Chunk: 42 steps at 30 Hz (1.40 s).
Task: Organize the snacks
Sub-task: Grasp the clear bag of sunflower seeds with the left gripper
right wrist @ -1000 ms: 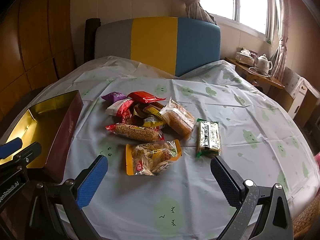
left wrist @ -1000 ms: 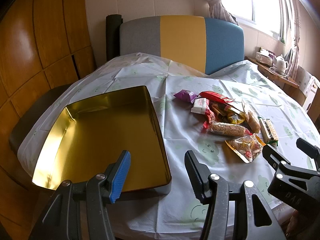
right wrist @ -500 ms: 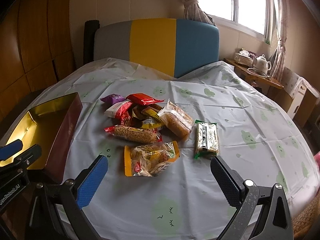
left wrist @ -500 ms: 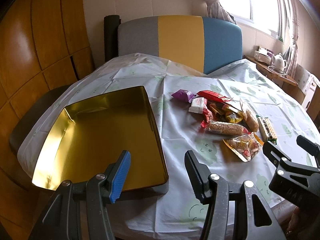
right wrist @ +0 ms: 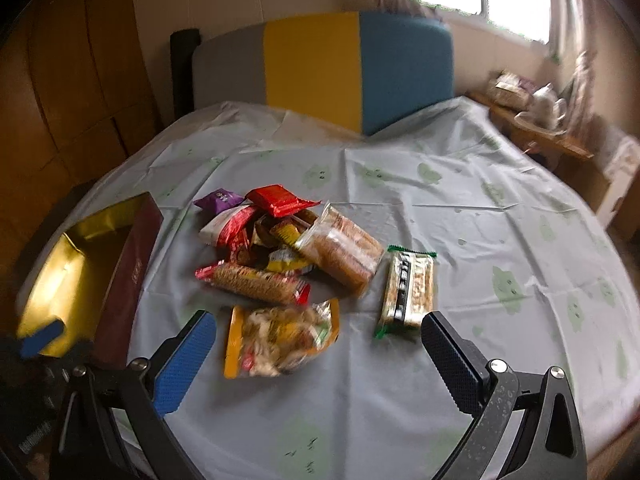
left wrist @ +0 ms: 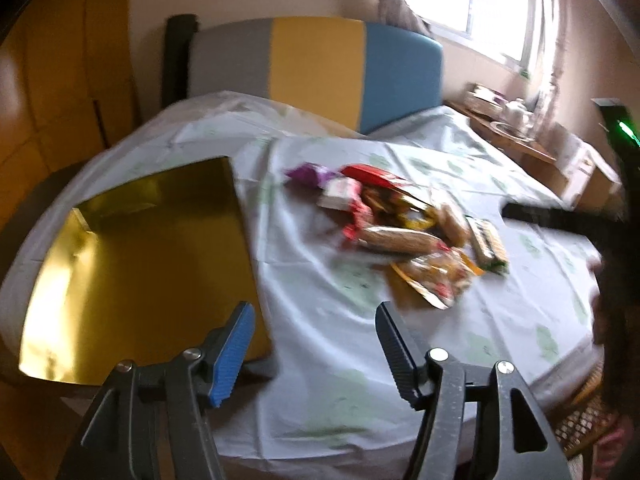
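We hold the right gripper (right wrist: 316,354) with jaws released just before the snacks (right wrist: 296,256) heaped in the frame centre, and the left gripper (left wrist: 316,354), also released, beside the empty gold tin (left wrist: 132,264) at left, ready to receive them.
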Motion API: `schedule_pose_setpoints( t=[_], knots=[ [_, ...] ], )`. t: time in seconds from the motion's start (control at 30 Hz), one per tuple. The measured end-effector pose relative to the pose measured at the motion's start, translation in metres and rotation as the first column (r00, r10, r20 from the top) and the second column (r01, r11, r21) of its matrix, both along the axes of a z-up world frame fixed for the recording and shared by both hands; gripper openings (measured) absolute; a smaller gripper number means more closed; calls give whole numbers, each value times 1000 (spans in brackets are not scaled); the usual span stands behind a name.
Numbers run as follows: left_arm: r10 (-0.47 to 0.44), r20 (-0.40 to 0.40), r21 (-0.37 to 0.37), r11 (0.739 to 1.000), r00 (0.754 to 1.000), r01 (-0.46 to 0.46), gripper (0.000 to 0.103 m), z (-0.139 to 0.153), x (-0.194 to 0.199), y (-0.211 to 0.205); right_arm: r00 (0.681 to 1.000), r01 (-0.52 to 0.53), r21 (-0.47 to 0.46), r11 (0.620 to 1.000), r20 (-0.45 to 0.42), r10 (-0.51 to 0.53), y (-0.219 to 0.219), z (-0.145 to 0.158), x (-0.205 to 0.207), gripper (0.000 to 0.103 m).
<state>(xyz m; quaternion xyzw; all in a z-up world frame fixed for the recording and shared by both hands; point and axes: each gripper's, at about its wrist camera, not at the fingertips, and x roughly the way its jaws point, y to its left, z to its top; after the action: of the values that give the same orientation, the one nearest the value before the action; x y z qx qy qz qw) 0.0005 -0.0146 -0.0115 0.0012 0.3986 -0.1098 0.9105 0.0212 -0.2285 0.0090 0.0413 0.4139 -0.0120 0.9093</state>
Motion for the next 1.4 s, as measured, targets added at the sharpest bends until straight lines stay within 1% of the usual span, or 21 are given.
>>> schedule_pose_setpoints(
  t=[0.1, 0.23, 0.3, 0.33, 0.4, 0.43, 0.5, 0.6, 0.67, 0.73, 0.77, 0.87, 0.9, 0.97, 1.03, 1.1, 1.17, 1.23, 1.27, 1.33, 1.4],
  knots=[
    [-44, -29, -20, 999, 999, 44, 64, -5, 0, -9, 999, 15, 1, 1000, -30, -15, -29, 6, 22, 103],
    [-88, -72, -6, 996, 994, 88, 64, -12, 4, -22, 997, 59, -21, 998, -48, -60, -65, 0, 47, 103],
    [-111, -116, -1, 994, 987, 112, 64, -16, 10, -26, 994, 83, 14, 996, -70, -81, -79, -9, 57, 101],
    [-115, -133, 9, 993, 984, 117, 64, -18, 14, -28, 991, 108, 50, 993, -85, -104, -89, -17, 60, 97],
    [-134, -159, 5, 991, 978, 136, 64, -20, 20, -31, 978, 162, 95, 982, -149, -147, -104, -28, 67, 91],
    [-151, -180, -10, 988, 972, 152, 64, -20, 25, -34, 977, 168, 118, 979, -151, -150, -107, -28, 67, 88],
    [-190, -220, -22, 982, 957, 190, 62, -23, 35, -42, 980, 166, 114, 980, -129, -151, -108, -24, 66, 88],
    [-249, -223, -15, 968, 942, 252, 62, -23, 46, -60, 983, 137, 130, 982, -138, -119, -102, -25, 65, 88],
    [-301, -210, 10, 951, 930, 310, 62, -22, 53, -74, 984, 120, 117, 986, -146, -102, -97, -25, 65, 88],
    [-386, -207, 18, 917, 899, 399, 62, -22, 60, -93, 984, 119, 118, 986, -149, -101, -96, -26, 64, 88],
    [-432, -217, 33, 893, 875, 449, 62, -23, 63, -104, 983, 126, 125, 984, -152, -106, -97, -25, 64, 88],
    [-506, -236, 105, 835, 830, 540, 63, -29, 69, -127, 977, 160, 145, 976, -161, -137, -105, -26, 64, 88],
    [-535, -257, 129, 807, 805, 577, 64, -35, 72, -136, 976, 168, 155, 974, -163, -143, -107, -26, 64, 88],
    [-561, -275, 170, 771, 781, 614, 68, -43, 77, -146, 975, 180, 171, 969, -165, -152, -110, -25, 64, 89],
    [-578, -295, 186, 746, 761, 639, 71, -51, 83, -153, 973, 188, 183, 965, -168, -157, -113, -25, 65, 91],
    [-589, -321, 175, 733, 742, 657, 75, -57, 90, -158, 971, 195, 200, 960, -178, -160, -115, -27, 67, 91],
    [-578, -332, 179, 737, 745, 651, 75, -63, 96, -162, 968, 204, 226, 952, -192, -162, -118, -29, 69, 91],
    [-570, -323, 153, 757, 756, 636, 75, -66, 98, -161, 967, 204, 240, 949, -200, -157, -118, -31, 70, 91],
    [-569, -308, 142, 765, 763, 628, 73, -64, 96, -160, 966, 201, 239, 950, -207, -153, -117, -33, 70, 91],
    [-577, -287, 123, 769, 765, 627, 68, -60, 88, -156, 967, 182, 220, 958, -219, -134, -111, -37, 72, 91],
    [-576, -263, 142, 770, 774, 622, 64, -57, 73, -152, 968, 154, 193, 969, -227, -108, -103, -41, 74, 91]
  ],
)
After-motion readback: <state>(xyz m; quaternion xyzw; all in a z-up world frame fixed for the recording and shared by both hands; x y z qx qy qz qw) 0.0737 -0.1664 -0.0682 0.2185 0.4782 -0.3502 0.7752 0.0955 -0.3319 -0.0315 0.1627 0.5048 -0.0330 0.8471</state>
